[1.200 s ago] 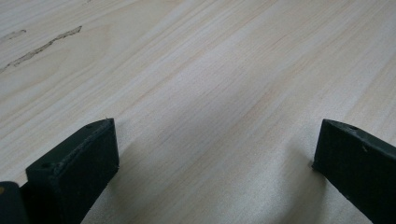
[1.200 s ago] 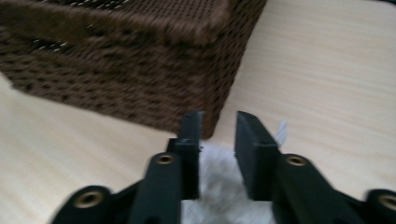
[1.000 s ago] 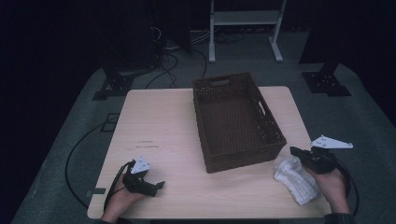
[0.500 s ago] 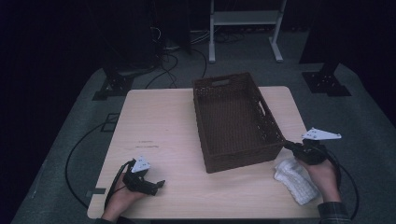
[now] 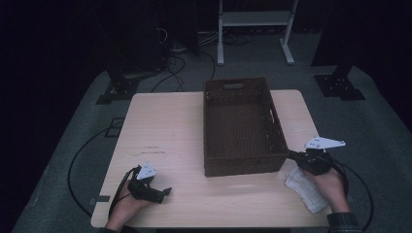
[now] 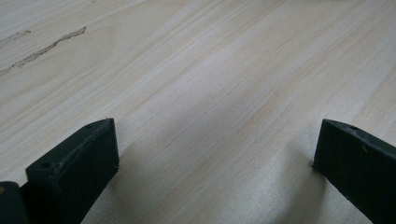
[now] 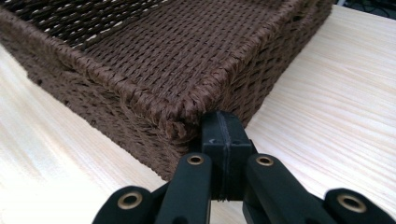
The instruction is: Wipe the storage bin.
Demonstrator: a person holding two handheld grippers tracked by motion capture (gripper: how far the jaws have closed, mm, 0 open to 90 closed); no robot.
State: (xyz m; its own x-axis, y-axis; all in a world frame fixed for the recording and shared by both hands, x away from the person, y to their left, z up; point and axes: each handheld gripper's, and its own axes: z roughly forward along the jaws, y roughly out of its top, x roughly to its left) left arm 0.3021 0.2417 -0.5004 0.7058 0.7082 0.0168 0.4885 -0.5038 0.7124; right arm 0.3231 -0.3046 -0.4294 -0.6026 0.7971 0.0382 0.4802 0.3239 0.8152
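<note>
A dark brown woven basket (image 5: 241, 125) stands empty on the light wooden table (image 5: 165, 131), right of its middle. My right gripper (image 5: 291, 154) is shut with nothing between its jaws, and its tip sits at the basket's near right corner (image 7: 187, 109); whether it touches the weave I cannot tell. A white cloth (image 5: 305, 188) lies on the table under the right hand. My left gripper (image 5: 165, 191) rests low on the table near the front left, open, with bare wood between its fingers (image 6: 74, 161).
A white metal frame (image 5: 255, 24) and black stand bases (image 5: 338, 85) are on the grey floor behind the table. Cables (image 5: 82, 160) trail across the floor on the left. The table's front edge runs just below both hands.
The right gripper has moved left and a little away from the person, from beside the white cloth up to the basket's near right corner. The left gripper has stayed in place.
</note>
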